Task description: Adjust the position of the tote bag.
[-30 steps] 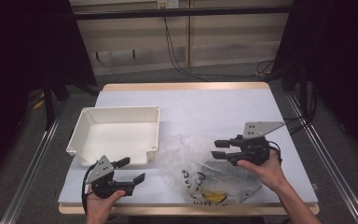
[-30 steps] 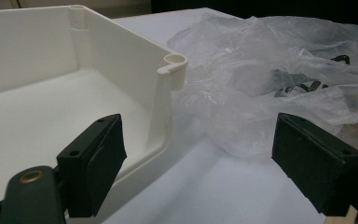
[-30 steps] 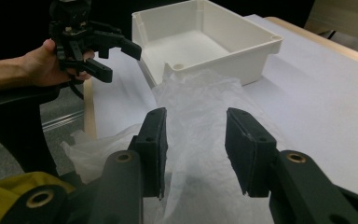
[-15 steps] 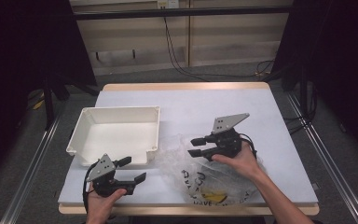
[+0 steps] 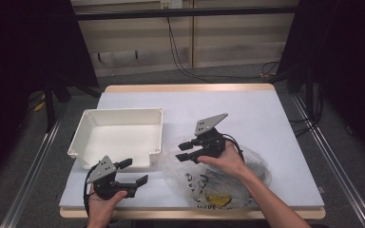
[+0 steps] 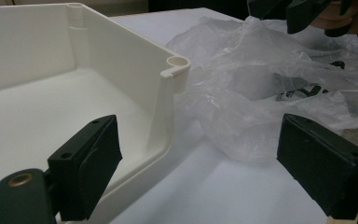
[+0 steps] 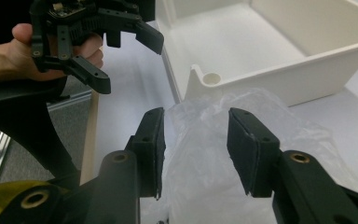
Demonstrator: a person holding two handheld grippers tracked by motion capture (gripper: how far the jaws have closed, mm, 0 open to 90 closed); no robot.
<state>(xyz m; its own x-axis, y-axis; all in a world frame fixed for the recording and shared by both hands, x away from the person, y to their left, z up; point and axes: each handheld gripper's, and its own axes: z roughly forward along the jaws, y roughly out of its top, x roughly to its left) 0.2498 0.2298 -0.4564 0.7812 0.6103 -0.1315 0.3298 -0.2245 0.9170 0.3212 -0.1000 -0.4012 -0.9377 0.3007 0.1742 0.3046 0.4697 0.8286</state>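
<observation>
Left claw (image 5: pixel 129 173) is waiting released at the bench's (image 5: pixel 266 114) near edge; right claw (image 5: pixel 184 151) is hovering, jaws apart, over the clear plastic bag (image 5: pixel 218 183) lying beside the white tray (image 5: pixel 116 137). Film is looking slippery: pinching too little risks it sliding out or tearing. Beyond, pale bench top, wall panels, dangling cables (image 5: pixel 180 61), dark surroundings.

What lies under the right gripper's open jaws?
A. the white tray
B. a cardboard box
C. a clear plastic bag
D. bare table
C: the right gripper has its jaws apart over the crumpled clear bag, with the white tray beyond it.
</observation>
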